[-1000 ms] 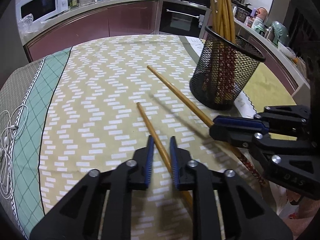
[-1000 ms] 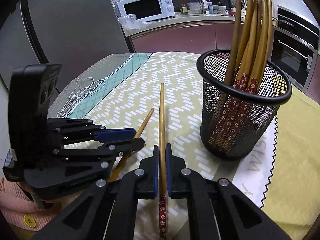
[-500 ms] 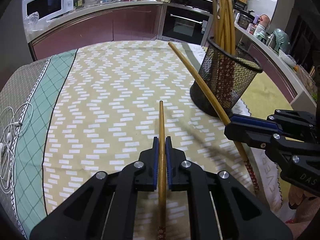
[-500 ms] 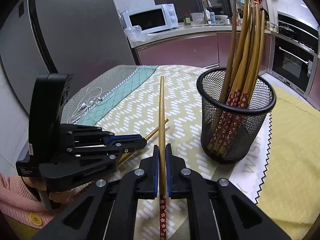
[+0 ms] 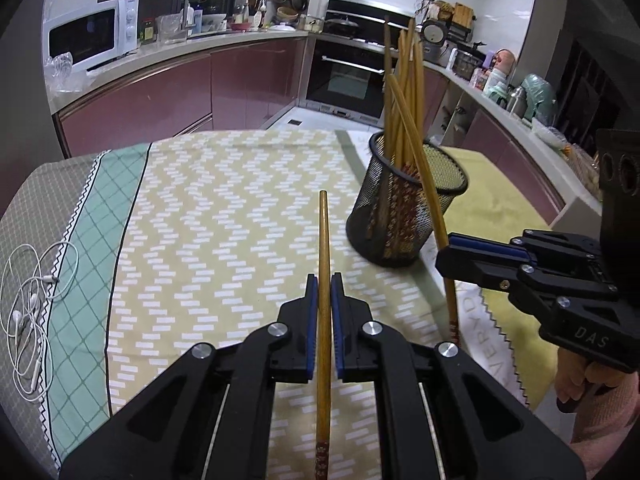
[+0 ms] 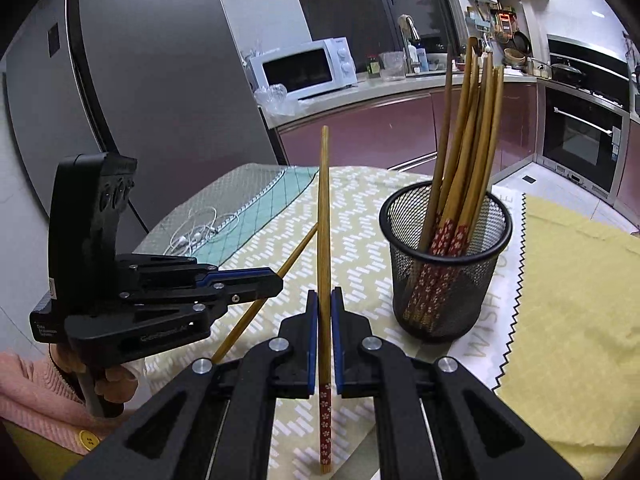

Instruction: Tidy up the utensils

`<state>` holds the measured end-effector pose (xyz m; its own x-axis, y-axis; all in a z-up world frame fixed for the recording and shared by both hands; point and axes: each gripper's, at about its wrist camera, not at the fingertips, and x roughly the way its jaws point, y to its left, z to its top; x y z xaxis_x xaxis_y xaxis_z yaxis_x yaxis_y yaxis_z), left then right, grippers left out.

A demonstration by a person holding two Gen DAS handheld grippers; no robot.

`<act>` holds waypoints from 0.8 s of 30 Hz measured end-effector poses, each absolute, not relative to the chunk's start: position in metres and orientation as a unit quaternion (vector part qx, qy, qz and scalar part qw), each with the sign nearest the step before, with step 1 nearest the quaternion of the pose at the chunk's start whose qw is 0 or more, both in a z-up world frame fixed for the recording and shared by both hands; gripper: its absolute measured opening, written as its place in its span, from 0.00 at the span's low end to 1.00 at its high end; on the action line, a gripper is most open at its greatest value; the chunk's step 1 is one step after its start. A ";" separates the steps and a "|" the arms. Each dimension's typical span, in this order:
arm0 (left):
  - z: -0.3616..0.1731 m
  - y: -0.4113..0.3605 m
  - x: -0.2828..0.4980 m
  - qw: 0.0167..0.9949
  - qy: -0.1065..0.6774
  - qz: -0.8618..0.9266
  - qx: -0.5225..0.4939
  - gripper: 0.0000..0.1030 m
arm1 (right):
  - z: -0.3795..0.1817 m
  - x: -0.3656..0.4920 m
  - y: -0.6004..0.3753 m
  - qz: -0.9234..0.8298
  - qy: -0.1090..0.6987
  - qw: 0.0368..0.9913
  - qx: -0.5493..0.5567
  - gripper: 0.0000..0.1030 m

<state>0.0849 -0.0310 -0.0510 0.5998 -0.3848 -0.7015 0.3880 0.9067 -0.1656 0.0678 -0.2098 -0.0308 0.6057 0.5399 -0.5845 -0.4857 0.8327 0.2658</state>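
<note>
Both grippers are already clamped on a chopstick each: the left gripper (image 5: pixel 324 308) pinches its chopstick (image 5: pixel 323 248) toward the patterned end, and the right gripper (image 6: pixel 324 316) does the same with its chopstick (image 6: pixel 323 208), both held up off the tablecloth (image 5: pixel 200 208) just near-left of the mesh cup (image 6: pixel 446 272) with the rest of the chopsticks. These look like light, stiff, smooth sticks, so they'll probably want to pivot or slide between the pads. I'd grab closer to the middle, though I can't really tell how firm the grip is.
</note>
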 end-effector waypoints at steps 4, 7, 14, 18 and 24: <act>-0.041 -0.029 0.082 0.896 0.382 -0.228 -0.006 0.07 | -0.025 0.065 -0.213 0.285 0.331 0.899 0.041 0.05; -0.034 -0.026 0.079 0.897 0.375 -0.236 -0.015 0.07 | -0.021 0.061 -0.216 0.284 0.323 0.901 0.043 0.05; -0.022 -0.021 0.076 0.896 0.366 -0.251 -0.032 0.07 | -0.011 0.058 -0.223 0.283 0.308 0.907 0.047 0.05; -0.017 -0.023 0.074 0.896 0.362 -0.256 -0.036 0.07 | -0.007 0.059 -0.226 0.282 0.303 0.909 0.051 0.05; -0.012 -0.025 0.074 0.896 0.356 -0.262 -0.038 0.07 | -0.005 0.057 -0.227 0.280 0.298 0.911 0.051 0.05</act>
<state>0.0736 -0.0247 -0.0118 0.6101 -0.4963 -0.6177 0.4422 0.8601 -0.2543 0.0575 -0.2269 -0.0050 0.6656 0.5406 -0.5145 -0.4793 0.8381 0.2605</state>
